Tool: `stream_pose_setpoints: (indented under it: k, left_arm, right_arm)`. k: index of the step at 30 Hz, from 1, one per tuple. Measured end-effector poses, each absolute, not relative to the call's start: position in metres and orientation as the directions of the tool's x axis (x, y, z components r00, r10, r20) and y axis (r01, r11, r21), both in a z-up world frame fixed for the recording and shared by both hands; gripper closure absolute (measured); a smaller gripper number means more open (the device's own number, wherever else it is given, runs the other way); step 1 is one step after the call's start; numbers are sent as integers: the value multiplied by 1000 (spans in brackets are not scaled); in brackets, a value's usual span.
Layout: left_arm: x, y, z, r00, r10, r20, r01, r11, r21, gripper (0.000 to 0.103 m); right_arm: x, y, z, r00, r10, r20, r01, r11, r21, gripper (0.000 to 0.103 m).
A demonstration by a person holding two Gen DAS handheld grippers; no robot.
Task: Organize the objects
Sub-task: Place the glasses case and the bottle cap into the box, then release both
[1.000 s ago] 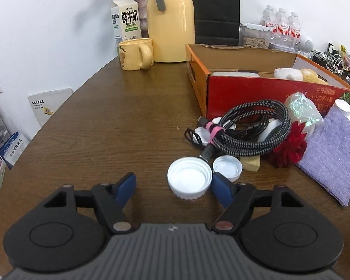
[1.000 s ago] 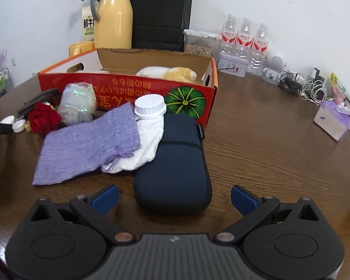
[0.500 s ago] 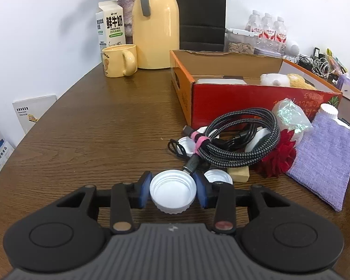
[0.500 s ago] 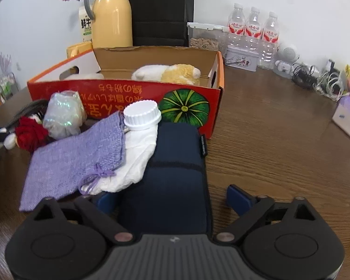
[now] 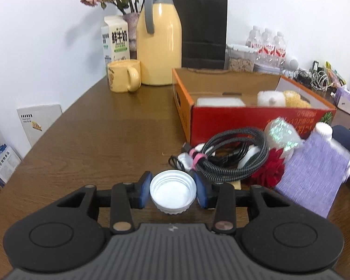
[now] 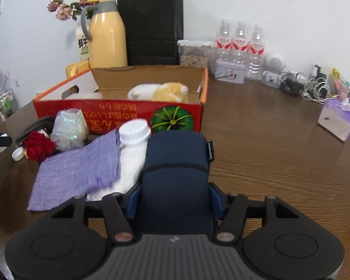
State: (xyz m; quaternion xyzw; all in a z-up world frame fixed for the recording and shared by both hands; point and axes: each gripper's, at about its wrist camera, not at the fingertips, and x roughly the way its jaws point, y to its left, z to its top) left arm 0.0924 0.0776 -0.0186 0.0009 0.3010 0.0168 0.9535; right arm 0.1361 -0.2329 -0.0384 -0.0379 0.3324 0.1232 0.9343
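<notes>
My left gripper (image 5: 173, 192) is shut on a white jar lid (image 5: 173, 195), open side up, lifted a little above the brown table (image 5: 105, 140). My right gripper (image 6: 175, 200) is shut on the near end of a navy zip case (image 6: 177, 161) that lies in front of the red cardboard box (image 6: 119, 116). The box also shows in the left wrist view (image 5: 256, 119), with a plush toy (image 5: 282, 98) and a white box inside. A purple knit pouch (image 6: 79, 172) and a white bottle (image 6: 134, 131) lie left of the case.
A coiled braided cable (image 5: 233, 154), a red fabric flower (image 5: 270, 170) and an iridescent bag (image 5: 282, 135) lie before the box. A yellow thermos (image 5: 158, 46), mug (image 5: 123, 75), milk carton (image 5: 115, 42) and black bag (image 5: 203, 28) stand at the back. Water bottles (image 6: 240, 46) and tissues (image 6: 338, 121) are at right.
My left gripper closed on the white lid and raised it. My right gripper moved forward and closed on the navy case, and the view has risen.
</notes>
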Motion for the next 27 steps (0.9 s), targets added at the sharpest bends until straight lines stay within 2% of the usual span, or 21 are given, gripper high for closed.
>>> stream_pose_setpoints:
  k: [9,16,21,27]
  left_arm:
    - [102,64,33,888,9,-461,6,1000,31,63]
    - [152,41,71,920,-31,-391,44,999,23,63]
    - [207,25,80,905,-66,-420,68,998,-11,63]
    - [275,7,65,854,-54,-517,65,998,2,63]
  right_arm:
    - [137,-228,9,815,232,-532,-288,957,-24,45]
    - [193,-196,43,829,273,-487,-328,944,-29,45]
    - [249,-170,47,808,284,-517,-339,941,-13,45]
    - [317,-149,29,759,244,-603,-313,950,-9,45]
